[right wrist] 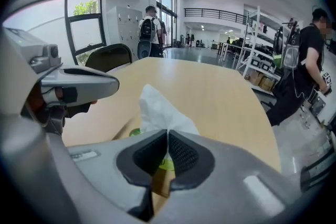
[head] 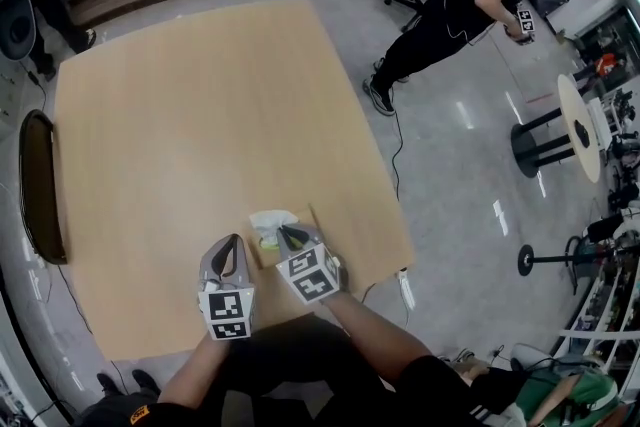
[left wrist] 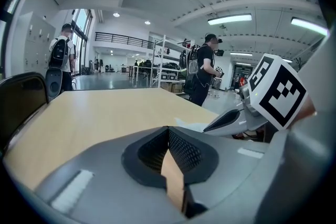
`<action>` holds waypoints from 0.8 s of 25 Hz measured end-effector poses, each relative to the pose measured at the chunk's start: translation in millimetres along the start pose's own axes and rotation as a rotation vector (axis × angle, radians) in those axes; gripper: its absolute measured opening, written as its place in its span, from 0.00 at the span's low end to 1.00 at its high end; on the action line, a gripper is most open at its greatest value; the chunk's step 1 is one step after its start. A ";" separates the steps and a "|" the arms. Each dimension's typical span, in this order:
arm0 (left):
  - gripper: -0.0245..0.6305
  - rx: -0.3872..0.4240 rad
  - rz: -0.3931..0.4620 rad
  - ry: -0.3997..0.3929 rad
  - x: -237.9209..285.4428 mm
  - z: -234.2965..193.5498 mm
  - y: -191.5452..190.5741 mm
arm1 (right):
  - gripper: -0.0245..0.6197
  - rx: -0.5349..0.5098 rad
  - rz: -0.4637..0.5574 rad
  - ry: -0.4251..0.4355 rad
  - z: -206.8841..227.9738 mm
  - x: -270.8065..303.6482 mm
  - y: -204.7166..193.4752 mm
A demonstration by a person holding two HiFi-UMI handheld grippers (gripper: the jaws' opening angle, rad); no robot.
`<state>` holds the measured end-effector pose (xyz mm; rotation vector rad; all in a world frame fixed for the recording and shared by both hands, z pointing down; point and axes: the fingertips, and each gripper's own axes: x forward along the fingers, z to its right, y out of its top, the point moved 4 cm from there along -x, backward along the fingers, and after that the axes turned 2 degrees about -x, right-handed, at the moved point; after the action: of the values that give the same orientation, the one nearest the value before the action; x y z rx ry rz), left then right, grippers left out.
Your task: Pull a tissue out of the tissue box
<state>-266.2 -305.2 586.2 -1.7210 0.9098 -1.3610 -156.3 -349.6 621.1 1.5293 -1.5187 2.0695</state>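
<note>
A brown tissue box (head: pixel 261 253) sits near the front edge of a pale wooden table (head: pixel 190 115), one white tissue (right wrist: pixel 159 108) standing up out of its top. The right gripper (right wrist: pixel 167 134) is clenched on that tissue just above the opening. The left gripper (left wrist: pixel 168 129) sits at the box's left side, its jaws pressed together. A dark chair (head: pixel 38 185) stands at the table's left edge. A person (head: pixel 470 0) stands well beyond the far corner.

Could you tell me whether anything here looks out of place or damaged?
Nothing stands out: the brown cardboard tissue box sits flat on the pale wooden table, its white tissue pinched by the right gripper.
</note>
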 end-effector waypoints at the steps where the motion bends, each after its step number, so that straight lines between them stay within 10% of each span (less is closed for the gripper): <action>1: 0.07 0.001 0.001 -0.001 -0.9 0.0 1.3 | 0.04 0.009 0.018 -0.004 1.2 -2.8 4.1; 20: 0.07 -0.014 0.111 -0.013 -43.3 81.5 25.6 | 0.04 0.131 0.404 -0.084 33.1 -128.8 9.7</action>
<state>-196.3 -269.1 531.6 -1.6629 0.9948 -1.2729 -81.5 -327.0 513.1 1.4648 -1.8898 2.3861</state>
